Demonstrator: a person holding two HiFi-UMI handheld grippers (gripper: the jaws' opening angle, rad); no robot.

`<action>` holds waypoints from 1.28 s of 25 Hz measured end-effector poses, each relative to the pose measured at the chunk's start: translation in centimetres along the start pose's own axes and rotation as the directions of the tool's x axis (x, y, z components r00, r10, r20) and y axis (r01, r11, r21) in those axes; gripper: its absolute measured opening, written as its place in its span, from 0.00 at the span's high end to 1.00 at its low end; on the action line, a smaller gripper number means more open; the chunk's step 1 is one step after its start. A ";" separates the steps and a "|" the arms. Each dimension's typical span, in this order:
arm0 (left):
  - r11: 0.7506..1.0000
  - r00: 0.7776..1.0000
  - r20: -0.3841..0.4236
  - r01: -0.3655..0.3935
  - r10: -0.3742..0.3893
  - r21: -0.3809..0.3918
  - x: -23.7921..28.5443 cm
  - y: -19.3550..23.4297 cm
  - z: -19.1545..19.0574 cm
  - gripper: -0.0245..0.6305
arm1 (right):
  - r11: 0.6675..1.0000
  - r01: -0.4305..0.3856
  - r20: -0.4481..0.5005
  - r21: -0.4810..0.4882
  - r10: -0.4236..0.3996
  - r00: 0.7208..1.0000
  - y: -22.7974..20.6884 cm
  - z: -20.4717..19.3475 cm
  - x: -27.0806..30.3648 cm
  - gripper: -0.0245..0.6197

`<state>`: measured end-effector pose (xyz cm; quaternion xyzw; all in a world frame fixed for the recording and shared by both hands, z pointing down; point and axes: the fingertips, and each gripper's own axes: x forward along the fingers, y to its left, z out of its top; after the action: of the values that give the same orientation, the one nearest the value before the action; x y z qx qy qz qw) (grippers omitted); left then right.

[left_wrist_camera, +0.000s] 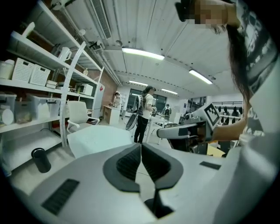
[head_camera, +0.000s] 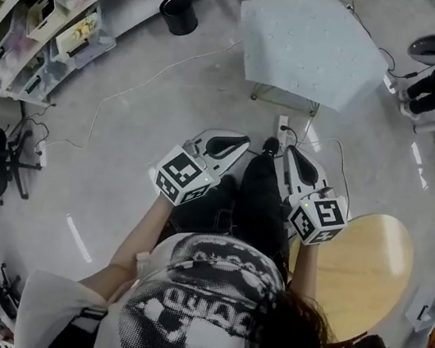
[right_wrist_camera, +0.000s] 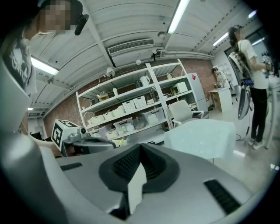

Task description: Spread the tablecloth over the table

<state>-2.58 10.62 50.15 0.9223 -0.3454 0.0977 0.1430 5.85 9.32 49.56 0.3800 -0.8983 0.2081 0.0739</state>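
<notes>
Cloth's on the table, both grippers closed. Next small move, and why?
Likely just a check, no new grab: the pale speckled tablecloth already covers the table, and the left gripper and right gripper are shut, empty, away from it.

The tablecloth (head_camera: 310,48) hides the table top; only its frame (head_camera: 284,102) shows. The shelves (head_camera: 31,3) run off the left edge, their contents too small to tell.

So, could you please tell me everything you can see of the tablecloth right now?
The tablecloth is a pale, whitish sheet with faint small dots. It lies spread flat over the small table, covering the whole top, its edges hanging down on the sides; only the table's legs show beneath. The table stands on the grey floor ahead of the person. Nothing but the table touches the cloth.
</notes>
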 end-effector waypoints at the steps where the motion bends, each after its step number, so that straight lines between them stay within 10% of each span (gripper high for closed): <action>1: 1.000 1.000 -0.003 0.003 -0.003 0.009 0.0 -0.3 0.1 0.94 | 1.000 0.004 0.001 -0.014 -0.004 1.000 0.0 0.0 -0.2 0.98; 32: 0.983 0.988 -0.107 0.123 -0.109 0.133 2.6 -4.0 1.1 0.94 | 0.998 0.047 0.015 -0.044 -0.046 0.999 -3.0 0.8 -2.5 0.97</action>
<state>2.12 11.59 49.05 0.9426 -0.2759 0.1589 0.1007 9.77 8.69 49.11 0.4004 -0.8942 0.1834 0.0808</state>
